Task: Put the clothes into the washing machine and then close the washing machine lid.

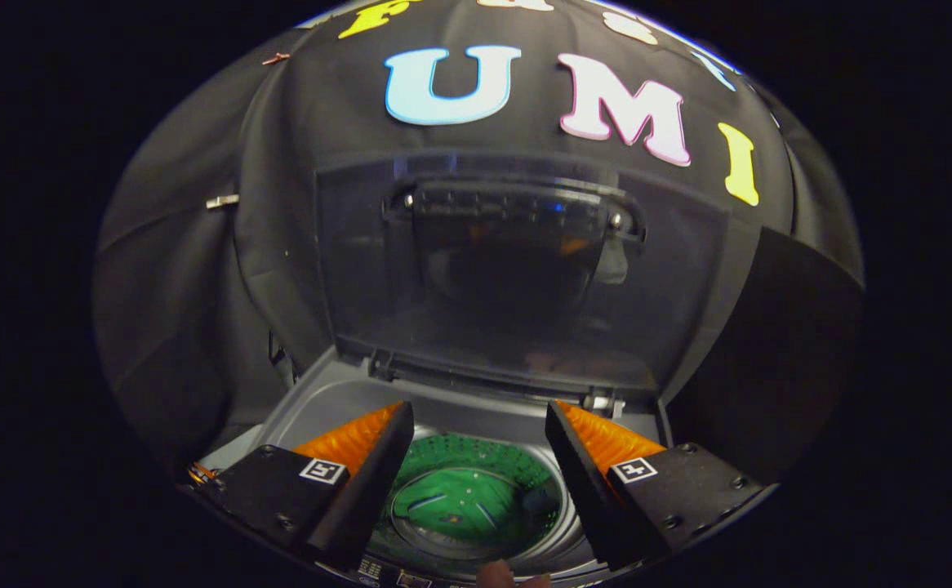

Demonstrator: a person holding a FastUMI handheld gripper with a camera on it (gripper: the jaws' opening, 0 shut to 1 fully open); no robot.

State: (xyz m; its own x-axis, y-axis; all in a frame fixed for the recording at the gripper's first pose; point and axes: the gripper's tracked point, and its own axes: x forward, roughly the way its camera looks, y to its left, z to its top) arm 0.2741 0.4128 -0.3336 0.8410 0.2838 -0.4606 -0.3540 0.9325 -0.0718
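The grey washing machine [337, 400] stands below me with its tub open. Its see-through lid [517, 269] is raised upright just beyond my fingertips, with a dark handle near its top edge. A green garment [472, 502] lies at the bottom of the drum [476, 457], seen down between my fingers. My gripper [480, 433] hovers over the tub mouth, open, with nothing between its fingers. The two fingers stand wide apart on either side of the drum opening.
Black cloth walls close in behind and to both sides of the machine. A dark panel [778, 367] stands to the right of the lid. A fingertip of a hand [496, 574] shows at the machine's front rim below my fingers.
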